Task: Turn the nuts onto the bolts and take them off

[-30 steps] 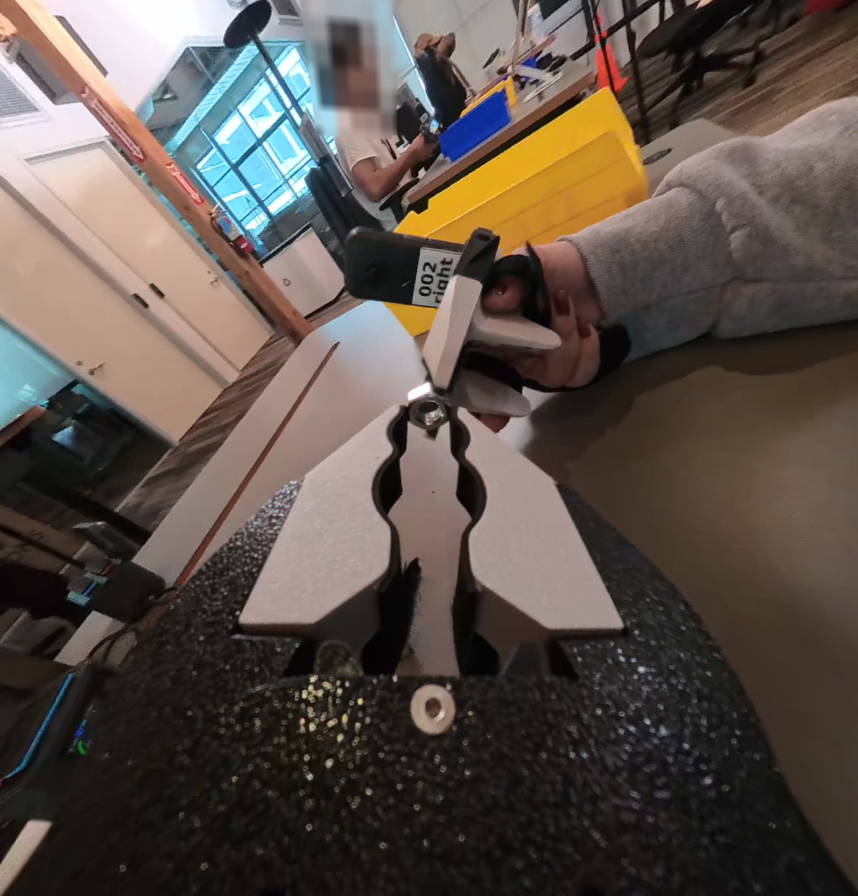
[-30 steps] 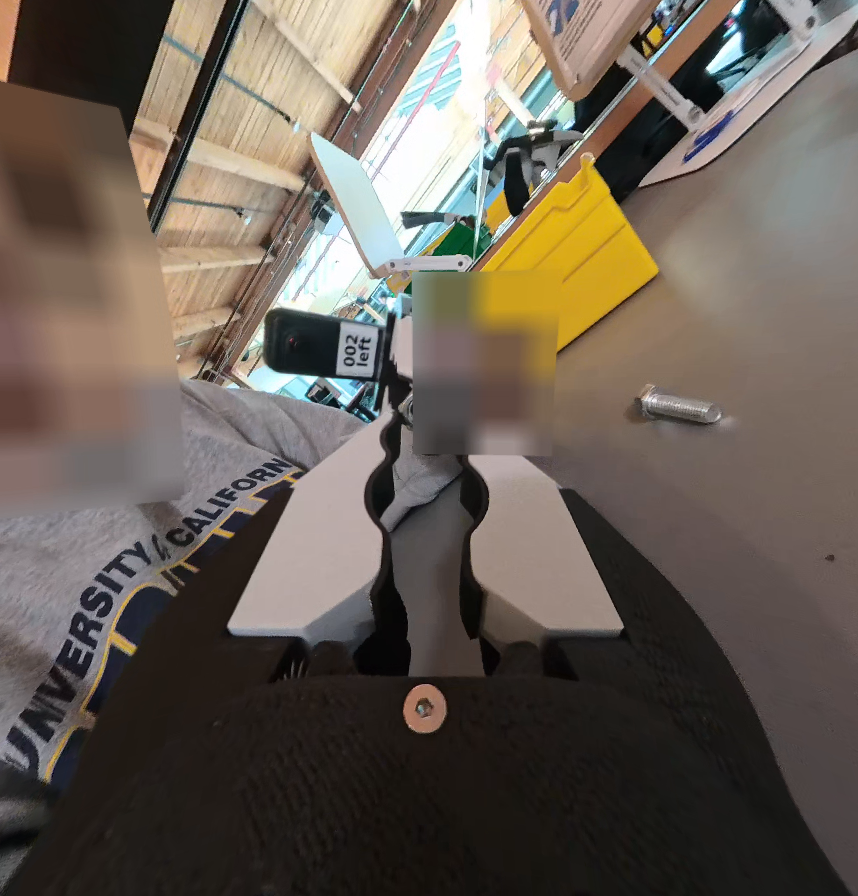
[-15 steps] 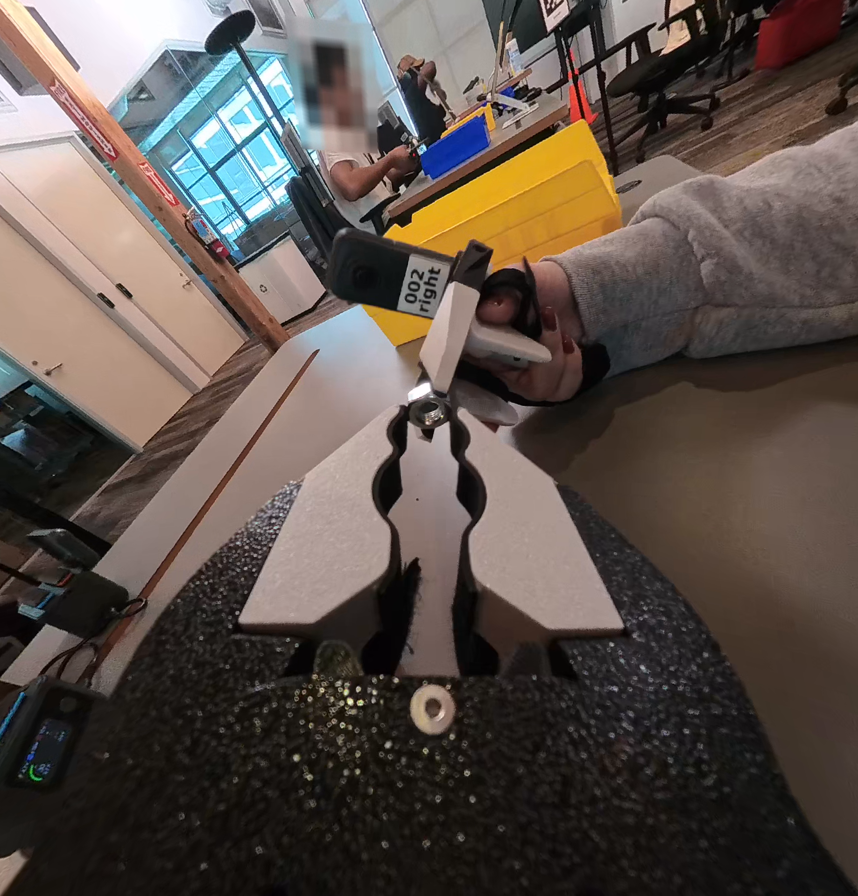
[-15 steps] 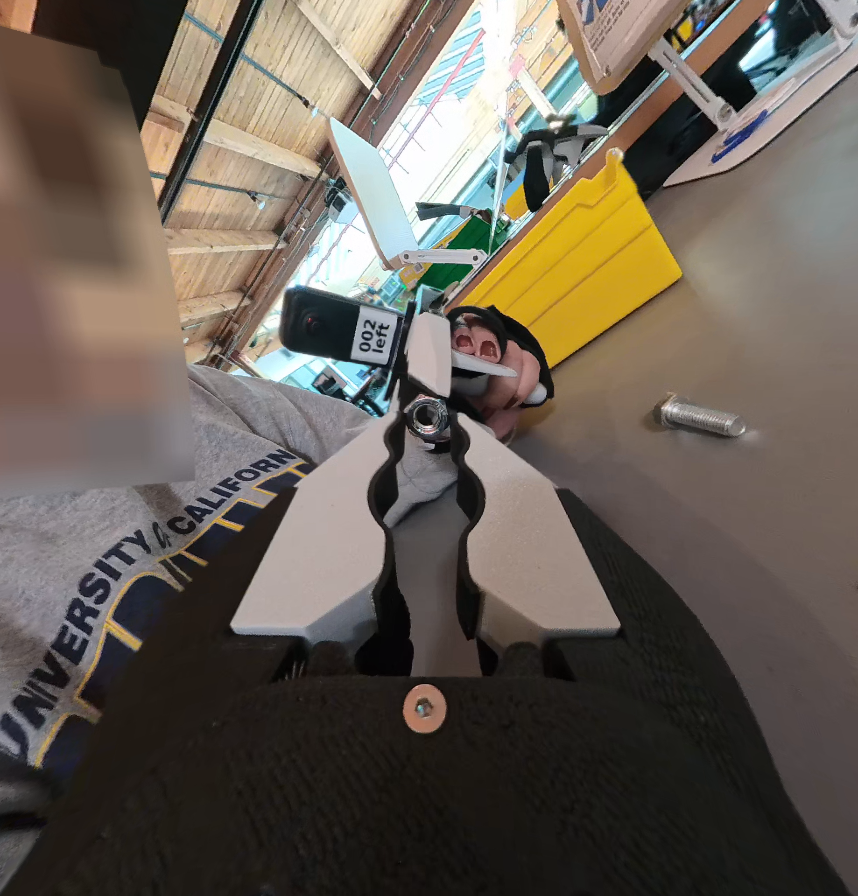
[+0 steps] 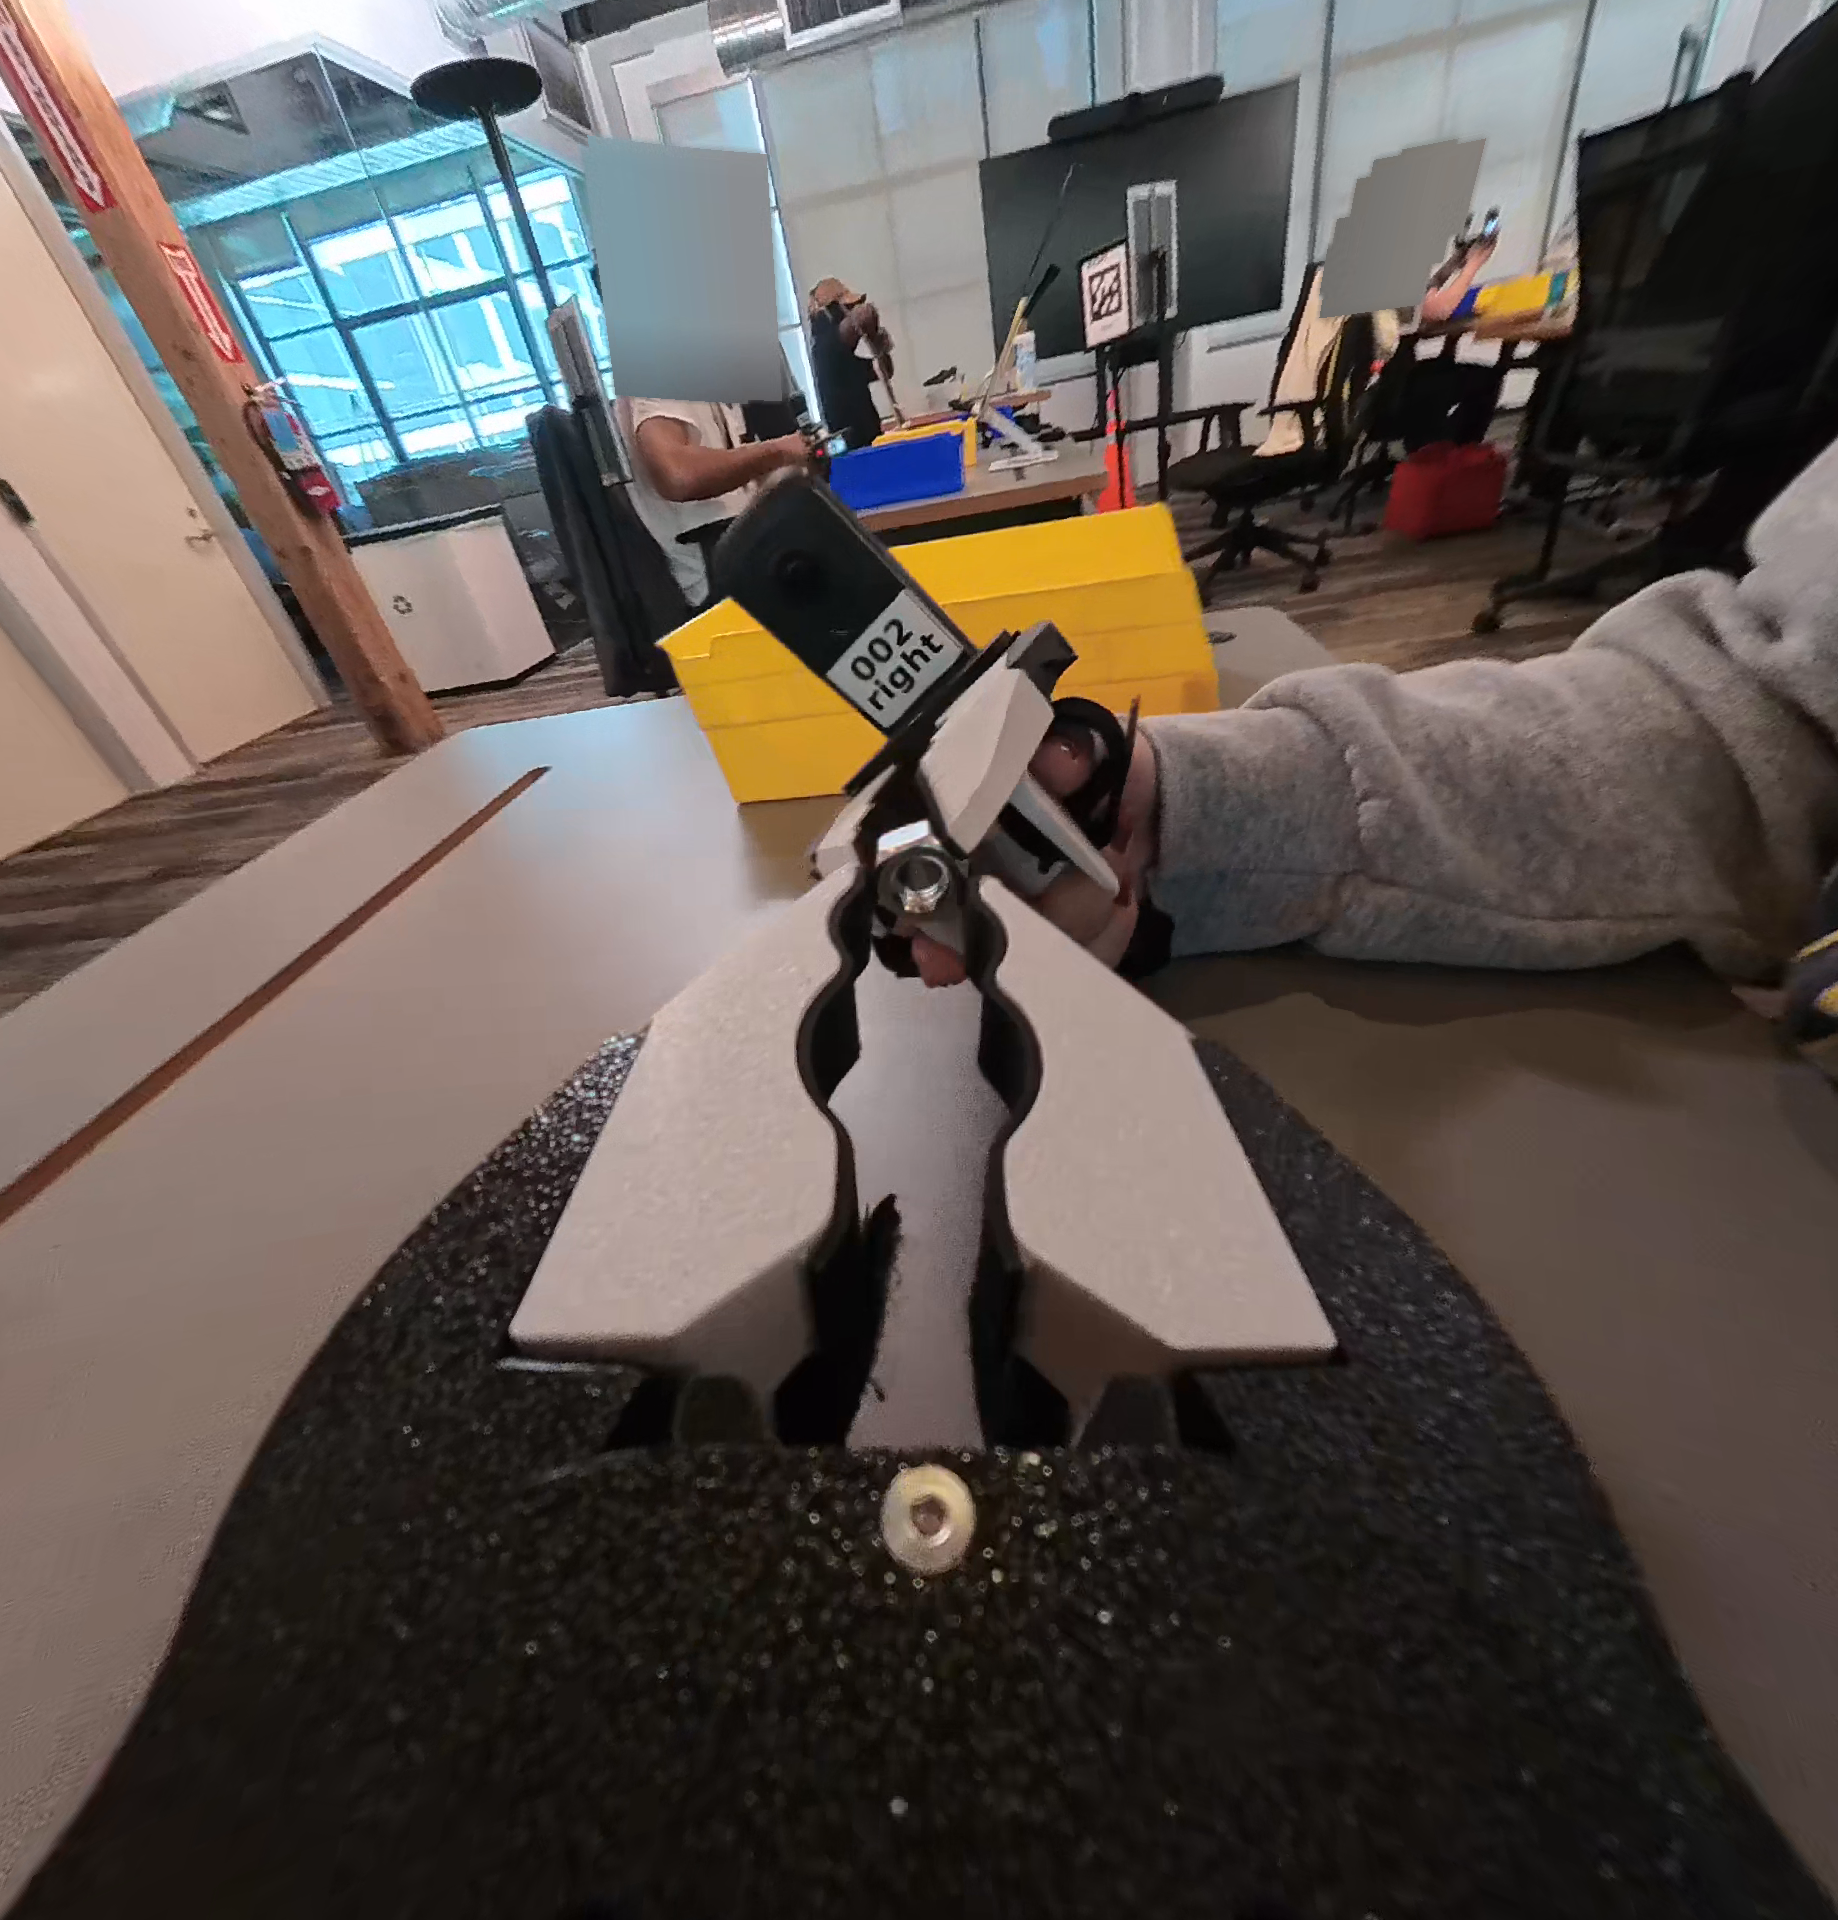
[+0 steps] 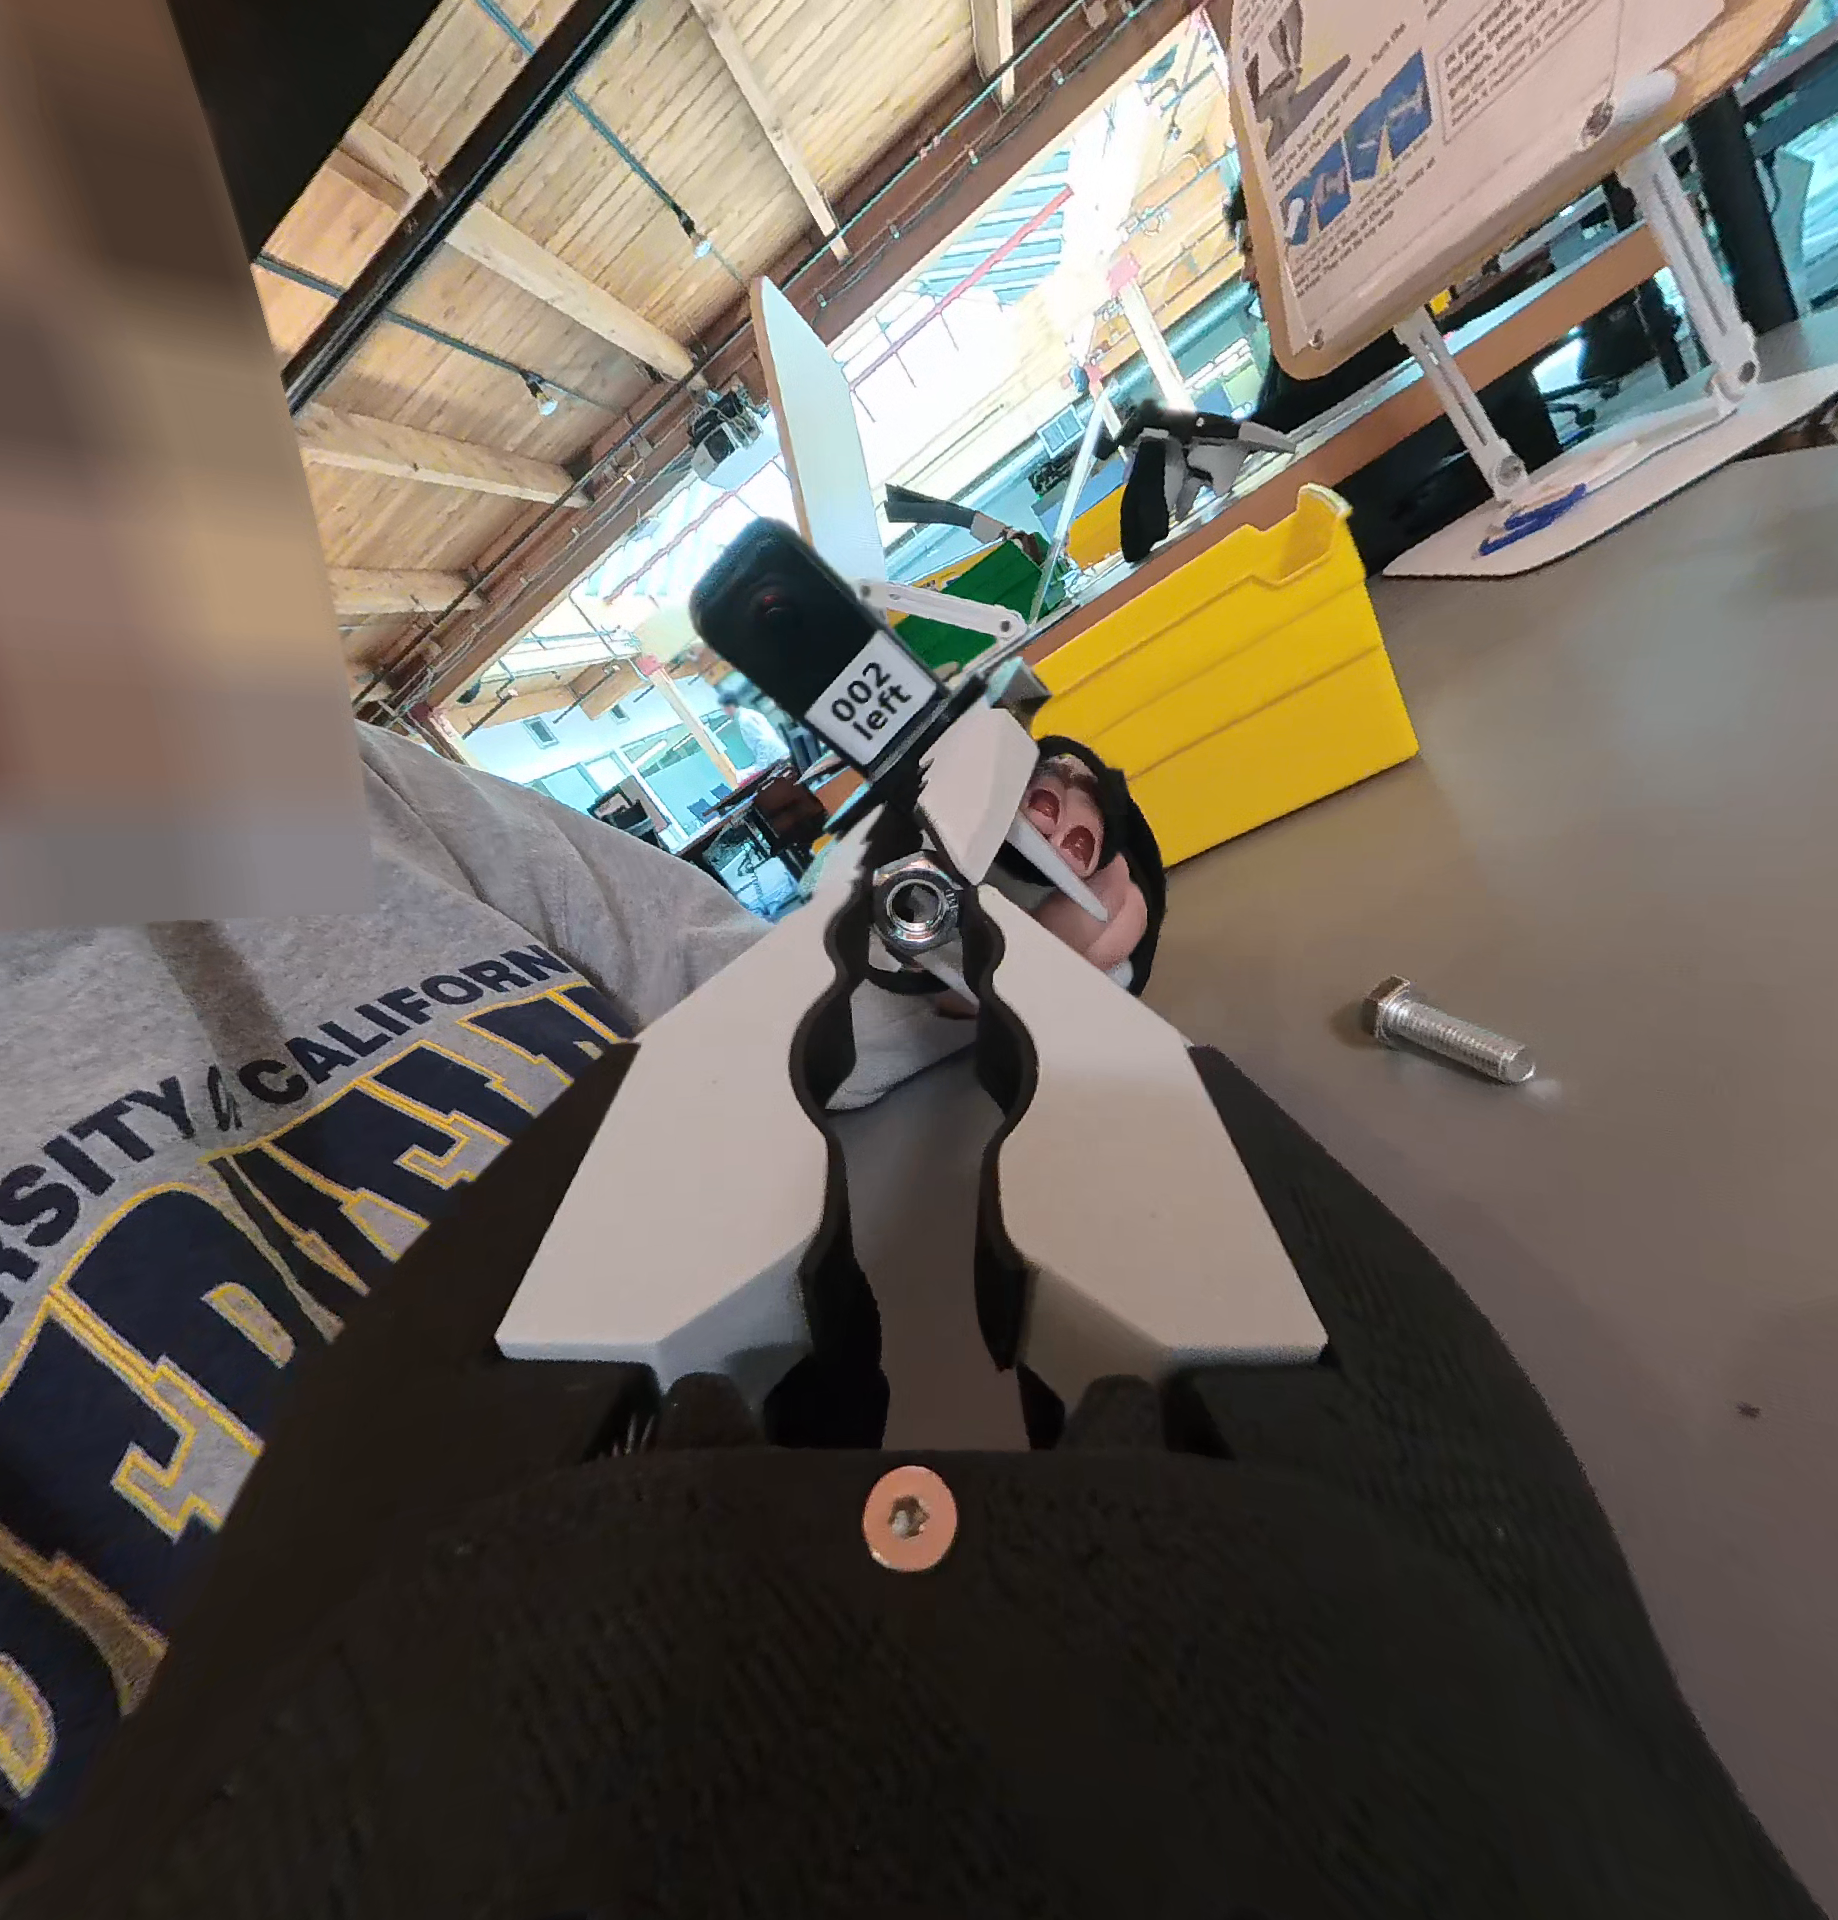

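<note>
A silver hex nut (image 5: 920,883) sits right at the tips of my left gripper (image 5: 920,909), whose jaws are nearly together on it. The right gripper (image 5: 982,748) faces it head-on, held by a hand in a grey sleeve (image 5: 1466,810), with its tips at the same nut. In the right wrist view the nut (image 6: 910,909) shows its round hole between the tips of my right gripper (image 6: 910,930), with the left gripper (image 6: 972,790) just behind it. I cannot tell whether a bolt is inside. A loose silver bolt (image 6: 1445,1029) lies on the table to the right.
The grey table (image 5: 1517,1195) carries a yellow bin (image 5: 1050,613) behind the grippers, also seen in the right wrist view (image 6: 1227,665). A white stand with a printed sheet (image 6: 1414,156) is at the far right. People sit at desks beyond. My grey sweatshirt (image 6: 219,1091) fills the left. My left and right fingertips are right by each other.
The left gripper has rolled about its axis, so its view has levelled out and its camera now looks tilted in the right wrist view. Both grippers stay tip to tip on the nut.
</note>
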A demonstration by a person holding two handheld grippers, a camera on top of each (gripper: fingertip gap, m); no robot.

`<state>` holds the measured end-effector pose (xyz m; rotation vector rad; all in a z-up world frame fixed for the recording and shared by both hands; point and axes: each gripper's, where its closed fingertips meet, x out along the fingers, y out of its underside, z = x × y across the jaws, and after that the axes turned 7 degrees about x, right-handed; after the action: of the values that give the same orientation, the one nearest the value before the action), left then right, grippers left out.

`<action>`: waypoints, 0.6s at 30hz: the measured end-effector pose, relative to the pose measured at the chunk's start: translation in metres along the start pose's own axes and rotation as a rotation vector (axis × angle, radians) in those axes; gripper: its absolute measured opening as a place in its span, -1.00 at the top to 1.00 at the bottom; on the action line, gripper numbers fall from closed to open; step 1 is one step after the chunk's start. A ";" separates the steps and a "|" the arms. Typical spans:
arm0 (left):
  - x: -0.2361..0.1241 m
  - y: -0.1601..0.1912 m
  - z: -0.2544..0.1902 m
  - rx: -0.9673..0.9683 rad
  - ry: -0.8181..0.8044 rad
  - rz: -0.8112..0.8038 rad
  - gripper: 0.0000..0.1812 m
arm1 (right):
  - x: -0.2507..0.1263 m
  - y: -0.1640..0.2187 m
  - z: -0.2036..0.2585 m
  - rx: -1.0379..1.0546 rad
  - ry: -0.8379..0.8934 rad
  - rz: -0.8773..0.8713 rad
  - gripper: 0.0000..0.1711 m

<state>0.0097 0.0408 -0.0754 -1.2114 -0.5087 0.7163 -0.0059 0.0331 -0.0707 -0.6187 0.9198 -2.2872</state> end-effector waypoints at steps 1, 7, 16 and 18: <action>-0.001 0.000 -0.001 -0.025 0.017 -0.012 0.84 | 0.000 0.000 0.000 -0.007 0.000 0.004 0.82; -0.022 0.041 0.023 -0.047 -0.035 0.235 0.46 | -0.009 -0.006 -0.018 -0.050 0.140 -0.012 0.82; -0.049 0.118 0.040 -0.274 -0.090 0.613 0.48 | -0.034 -0.009 -0.041 -0.099 0.313 0.000 0.82; -0.048 0.121 0.042 -0.251 -0.111 0.632 0.57 | -0.035 -0.008 -0.042 -0.090 0.306 0.001 0.82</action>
<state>-0.0791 0.0546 -0.1781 -1.5964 -0.3056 1.2891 -0.0091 0.0800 -0.0989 -0.3079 1.1699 -2.3907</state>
